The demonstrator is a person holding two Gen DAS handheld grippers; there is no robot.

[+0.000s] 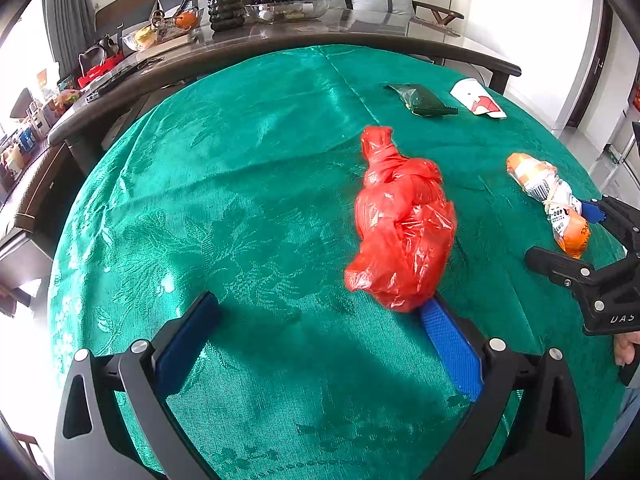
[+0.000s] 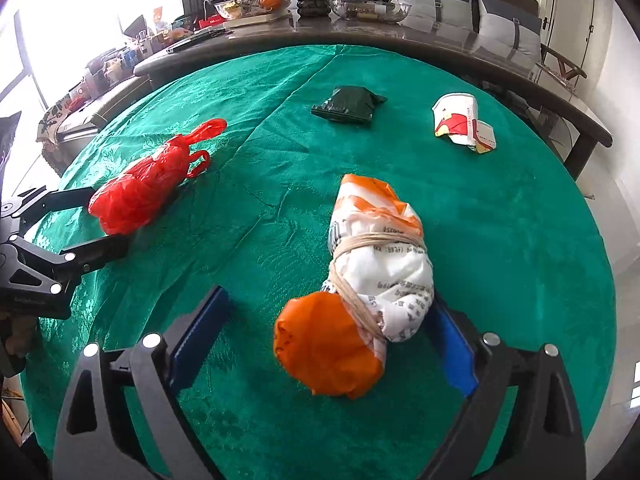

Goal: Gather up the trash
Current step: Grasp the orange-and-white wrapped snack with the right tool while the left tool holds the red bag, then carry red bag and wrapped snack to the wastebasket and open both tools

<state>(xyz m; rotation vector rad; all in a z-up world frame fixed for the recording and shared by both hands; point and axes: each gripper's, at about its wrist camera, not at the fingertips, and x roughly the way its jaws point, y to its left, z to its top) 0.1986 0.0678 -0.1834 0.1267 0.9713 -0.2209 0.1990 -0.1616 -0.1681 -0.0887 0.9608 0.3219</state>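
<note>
Green cloth covers your worktop. Right hand-held gripper stands wide, straddling the tied orange bag unclamped, ready for closing. Left hand-held gripper is released; the red bag rests against one pad.

Left gripper jaws spread wide, angled downward, right gripper likewise spread wide

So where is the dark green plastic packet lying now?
The dark green plastic packet lies at the far side of the green tablecloth, in the right wrist view left of the crumpled white and red paper cup, beyond the red plastic bag.
</note>
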